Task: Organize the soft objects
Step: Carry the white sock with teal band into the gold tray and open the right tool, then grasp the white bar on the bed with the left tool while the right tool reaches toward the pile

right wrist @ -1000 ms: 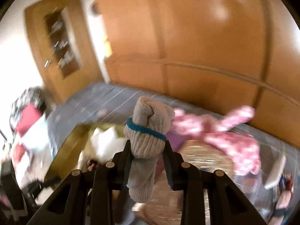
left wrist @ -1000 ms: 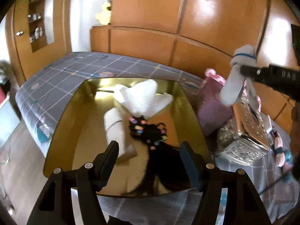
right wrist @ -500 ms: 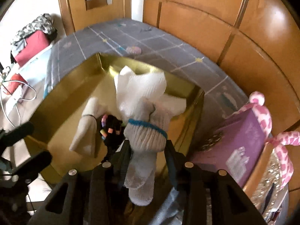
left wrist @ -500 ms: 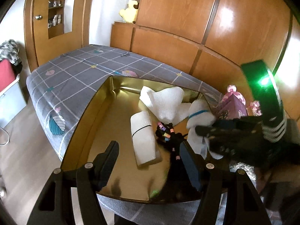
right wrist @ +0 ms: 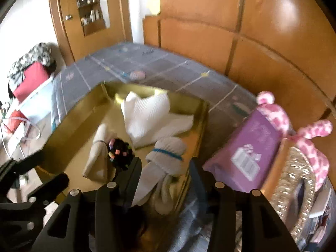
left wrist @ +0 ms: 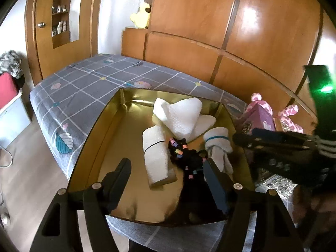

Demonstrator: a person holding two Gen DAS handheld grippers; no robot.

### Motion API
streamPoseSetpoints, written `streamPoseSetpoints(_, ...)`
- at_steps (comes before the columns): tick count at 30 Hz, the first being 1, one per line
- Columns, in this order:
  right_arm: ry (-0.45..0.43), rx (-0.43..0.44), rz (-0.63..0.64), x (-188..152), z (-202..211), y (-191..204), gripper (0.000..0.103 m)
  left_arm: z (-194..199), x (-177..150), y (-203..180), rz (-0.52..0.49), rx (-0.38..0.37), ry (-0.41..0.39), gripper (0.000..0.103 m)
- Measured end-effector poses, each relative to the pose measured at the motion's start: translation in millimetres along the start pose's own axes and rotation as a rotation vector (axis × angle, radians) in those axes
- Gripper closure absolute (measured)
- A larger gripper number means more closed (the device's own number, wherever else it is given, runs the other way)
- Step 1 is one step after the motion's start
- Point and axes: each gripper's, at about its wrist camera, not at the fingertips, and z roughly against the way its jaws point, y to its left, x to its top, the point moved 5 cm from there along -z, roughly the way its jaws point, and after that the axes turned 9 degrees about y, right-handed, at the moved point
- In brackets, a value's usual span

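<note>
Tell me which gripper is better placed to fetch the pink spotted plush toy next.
Probably the right gripper: its jaws have just been opening, the grey rolled sock with a blue band lies in the gold box, and the pink spotted plush toy sits on its side.

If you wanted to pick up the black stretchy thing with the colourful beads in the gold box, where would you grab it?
Probably the bunched middle of the black beaded band, coming from above. It lies in a low heap on the gold box floor, pressed between the folded white cloth and the rolled sock, so its sides are blocked.
</note>
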Motion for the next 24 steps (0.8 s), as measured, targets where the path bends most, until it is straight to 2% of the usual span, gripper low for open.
streamPoseSetpoints(11, -0.12, 0.001, -0.071, -38, 54, -20, 0.055, 12, -5, -23, -0.064, -0.024, -0.014, 0.031)
streamPoseSetpoints(24, -0.175, -0.07, -0.244, -92, 90, -89, 0.055, 20, -15, -69, -0.191, -0.064, -0.011, 0.031)
